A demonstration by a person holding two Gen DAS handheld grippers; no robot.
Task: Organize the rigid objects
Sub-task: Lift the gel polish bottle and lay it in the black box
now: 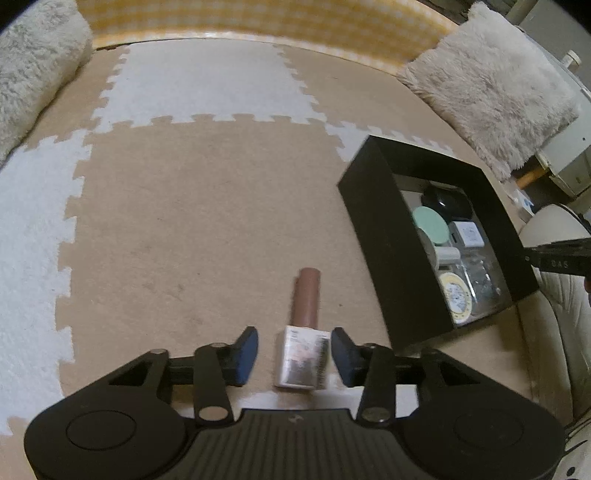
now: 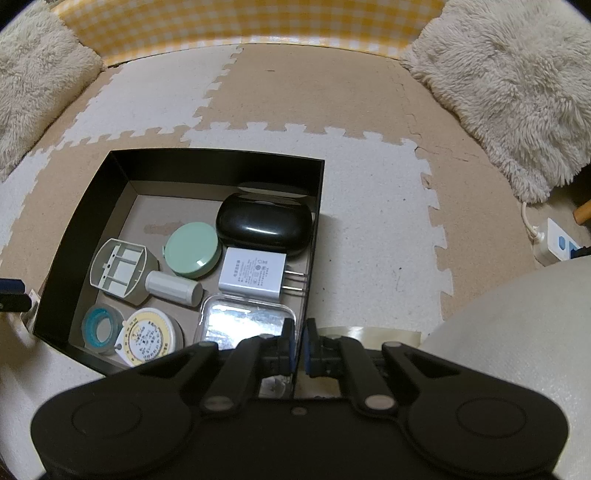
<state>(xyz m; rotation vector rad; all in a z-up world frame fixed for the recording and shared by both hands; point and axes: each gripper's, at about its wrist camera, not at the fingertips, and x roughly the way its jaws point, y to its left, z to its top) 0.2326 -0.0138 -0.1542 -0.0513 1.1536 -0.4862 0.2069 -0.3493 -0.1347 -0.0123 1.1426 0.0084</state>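
A small bottle (image 1: 303,341) with a brown cap and a square silver-white body lies on the tan foam mat. My left gripper (image 1: 294,354) is open, one finger on each side of the bottle's body, with gaps on both sides. A black box (image 1: 373,206) stands to the right; it also shows in the right wrist view (image 2: 92,206). It holds a black case (image 2: 264,229), a green round tin (image 2: 192,249), a white charger (image 2: 253,273) and other small items. My right gripper (image 2: 301,349) is shut on the box's near right wall.
Fluffy cream cushions lie at the back left (image 1: 33,70) and back right (image 1: 491,85). A yellow checked wall (image 1: 258,18) bounds the mat at the back. A white power strip (image 2: 554,240) lies at the right edge. A pale rounded cushion (image 2: 524,332) sits near my right gripper.
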